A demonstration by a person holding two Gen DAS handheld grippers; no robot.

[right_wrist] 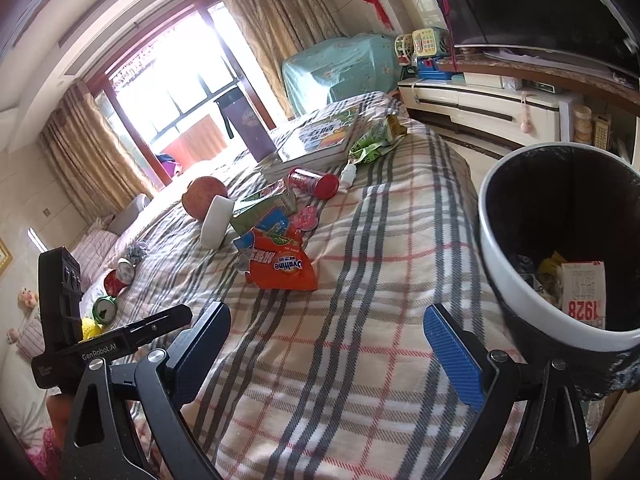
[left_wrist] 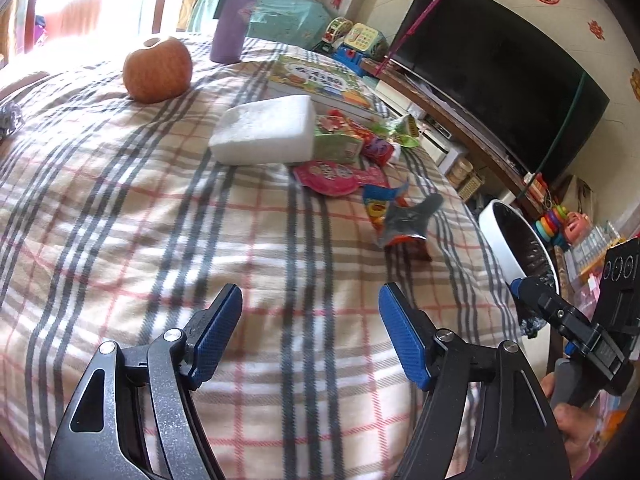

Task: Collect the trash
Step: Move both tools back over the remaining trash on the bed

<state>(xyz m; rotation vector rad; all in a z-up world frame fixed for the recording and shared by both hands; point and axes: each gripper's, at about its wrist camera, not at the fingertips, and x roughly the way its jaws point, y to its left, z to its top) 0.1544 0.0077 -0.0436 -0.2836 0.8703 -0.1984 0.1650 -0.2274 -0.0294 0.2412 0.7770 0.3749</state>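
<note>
A plaid blanket [left_wrist: 120, 208] of grey, tan and red stripes covers the bed and fills most of both views. At the bed's edge stands a white waste bin [right_wrist: 532, 304] lined with a black bag; it already holds a red-and-white carton and some crumpled scraps. In the right wrist view the bin sits just beside the right hand-held gripper's [right_wrist: 336, 344] blue-padded finger.

Further up the bed lie a stack of picture books [left_wrist: 320, 80], a white foam block [left_wrist: 264, 130] and a reddish apple [left_wrist: 157, 69], with a purple flask [left_wrist: 234, 16] upright behind them.

The trash clusters in the middle of the blanket, ahead of both grippers and well apart from their fingertips — an orange Ovaltine wrapper [right_wrist: 282, 266] nearest, then a green carton [left_wrist: 336, 142], a pink round lid [left_wrist: 328, 176], a red can [right_wrist: 312, 182] on its side and green wrappers by the books. In the left wrist view the Ovaltine wrapper shows its silver inside, ahead and to the right of the fingers.

The left hand-held gripper [left_wrist: 310, 332] hangs over bare blanket, its jaws apart with nothing between them. The right one's jaws also stand wide, empty — the blanket shows through the gap.
</note>
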